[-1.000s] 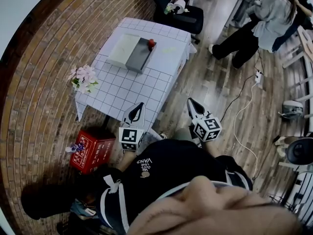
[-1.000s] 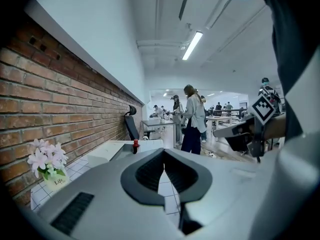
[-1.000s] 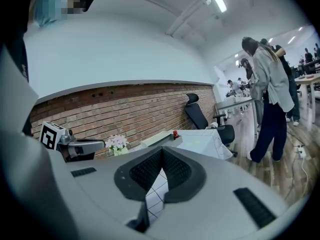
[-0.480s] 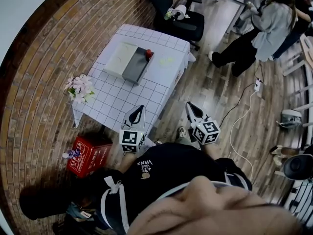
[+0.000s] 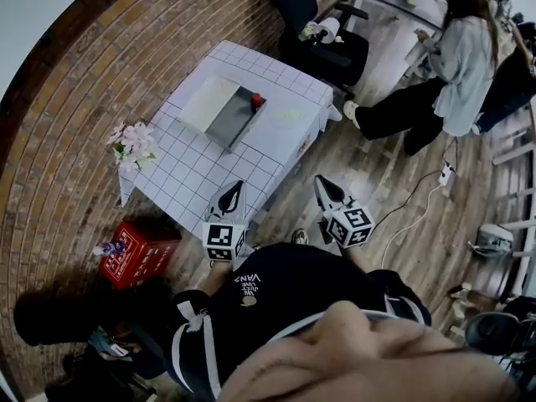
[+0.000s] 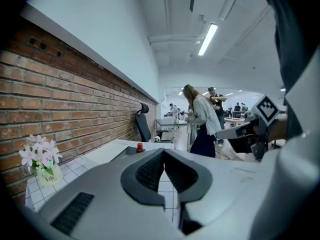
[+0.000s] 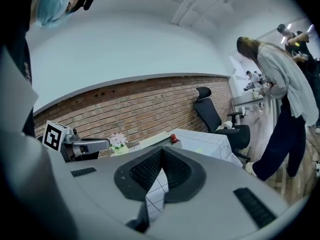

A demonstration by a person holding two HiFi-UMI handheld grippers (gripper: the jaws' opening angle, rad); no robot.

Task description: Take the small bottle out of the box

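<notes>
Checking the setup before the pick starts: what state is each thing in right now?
Box: open, lid lying flat beside it.
Bottle: upright in the box, red cap on.
Flowers: upright, at a corner of the table.
Left hand-held gripper: shut, empty.
Right hand-held gripper: shut, empty.

Left gripper [image 5: 239,185]: you hold it out in front of your chest, jaws pressed together | Right gripper [image 5: 320,181]: you hold it alongside, apart from the left, jaws pressed together | both point forward, tipped slightly down
</notes>
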